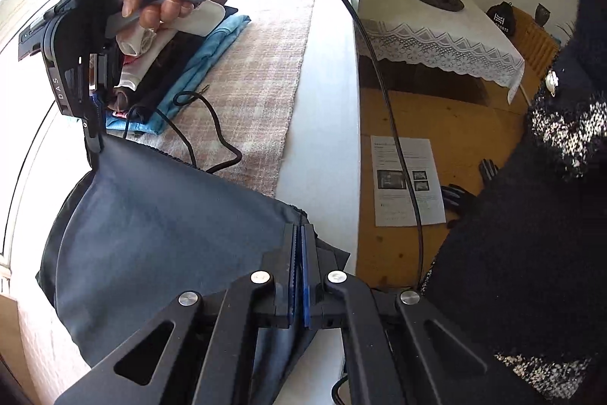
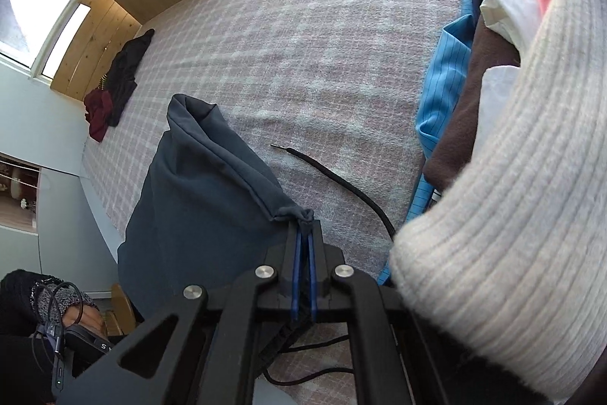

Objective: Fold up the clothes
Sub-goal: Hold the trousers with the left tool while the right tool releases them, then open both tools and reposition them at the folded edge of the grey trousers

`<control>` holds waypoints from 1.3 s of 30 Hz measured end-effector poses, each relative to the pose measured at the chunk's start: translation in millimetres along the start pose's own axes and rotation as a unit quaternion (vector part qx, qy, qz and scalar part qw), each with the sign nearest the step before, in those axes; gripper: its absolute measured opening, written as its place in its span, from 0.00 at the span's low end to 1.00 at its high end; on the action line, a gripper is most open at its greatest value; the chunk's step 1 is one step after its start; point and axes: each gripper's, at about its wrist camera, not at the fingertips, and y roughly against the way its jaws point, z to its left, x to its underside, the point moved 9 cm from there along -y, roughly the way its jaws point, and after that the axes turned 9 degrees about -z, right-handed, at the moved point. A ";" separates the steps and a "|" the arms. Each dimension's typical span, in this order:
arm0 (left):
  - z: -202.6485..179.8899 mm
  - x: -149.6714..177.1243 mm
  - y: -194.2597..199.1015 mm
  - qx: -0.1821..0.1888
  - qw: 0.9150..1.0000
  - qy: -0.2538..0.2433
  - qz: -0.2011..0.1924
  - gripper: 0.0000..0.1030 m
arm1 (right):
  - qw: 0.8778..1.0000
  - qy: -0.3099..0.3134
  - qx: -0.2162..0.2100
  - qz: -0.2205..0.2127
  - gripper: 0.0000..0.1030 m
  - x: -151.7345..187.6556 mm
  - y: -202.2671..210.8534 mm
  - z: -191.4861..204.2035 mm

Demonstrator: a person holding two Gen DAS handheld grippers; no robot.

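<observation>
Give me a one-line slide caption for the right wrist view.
Right gripper shut on dark blue-grey garment over checked blanket, folded pile alongside.

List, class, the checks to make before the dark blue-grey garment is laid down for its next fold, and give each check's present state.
1. Left gripper shut on the blue-grey garment: ok.
2. Right gripper shut on its bunched edge: ok.
3. Black drawstring clear of the landing area: not ok, it trails across the checked blanket.
4. Folded stack apart from the garment: ok.
5. Garment free of creases: cannot tell.
</observation>
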 end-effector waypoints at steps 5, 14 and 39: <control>1.0 -0.7 5.0 0.012 0.999 0.039 0.002 0.12 | 0.999 -0.009 0.043 -0.007 0.19 5.8 4.2 -14.3; 77.8 60.9 90.4 -0.052 0.974 0.220 -0.035 0.29 | 0.994 0.023 0.040 -0.095 0.25 51.7 56.5 45.1; 186.8 169.2 95.2 -0.040 0.941 0.335 -0.029 0.37 | 0.987 -0.075 0.118 -0.078 0.48 113.4 8.5 93.8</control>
